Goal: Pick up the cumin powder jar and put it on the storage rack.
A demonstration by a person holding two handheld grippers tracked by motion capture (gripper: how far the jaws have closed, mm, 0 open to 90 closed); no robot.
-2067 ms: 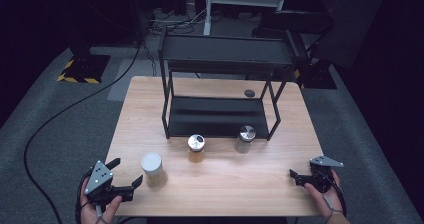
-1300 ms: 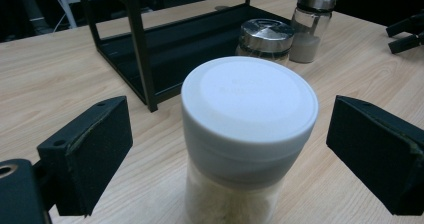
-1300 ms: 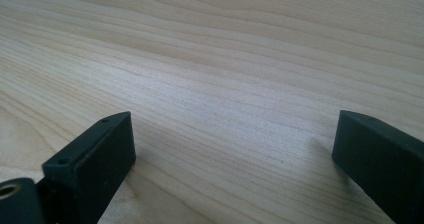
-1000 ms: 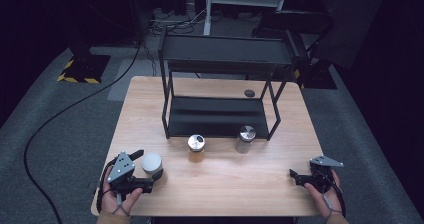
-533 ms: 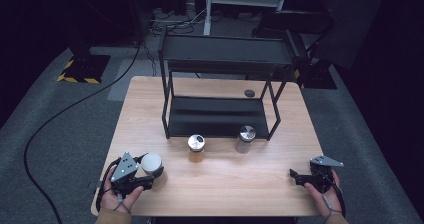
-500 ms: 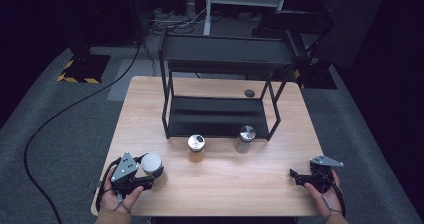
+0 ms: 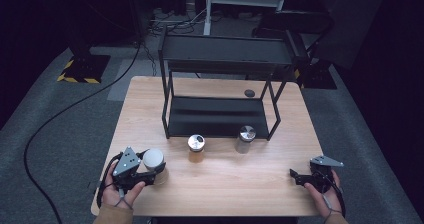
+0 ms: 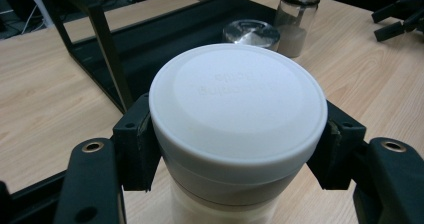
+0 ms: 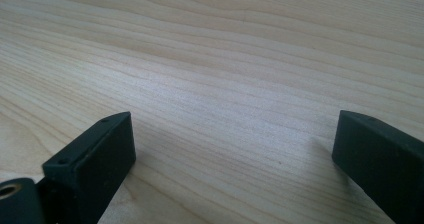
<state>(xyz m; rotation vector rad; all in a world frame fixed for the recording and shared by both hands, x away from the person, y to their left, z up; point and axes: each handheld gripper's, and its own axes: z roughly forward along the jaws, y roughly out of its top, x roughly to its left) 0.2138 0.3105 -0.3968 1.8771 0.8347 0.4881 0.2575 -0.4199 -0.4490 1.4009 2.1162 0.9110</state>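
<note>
Moved in since earlier, left gripper [image 8: 235, 154] jaws clench the white-lidded jar [image 8: 235, 114]; right gripper [image 9: 235, 149] jaws gape.

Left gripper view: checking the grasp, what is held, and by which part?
The white-lidded jar, clamped by the left gripper just under its lid.

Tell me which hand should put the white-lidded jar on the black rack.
Left. The left hand-held gripper is already shut on the white-lidded jar, near the rack. The right hand-held gripper is open over bare table.
</note>
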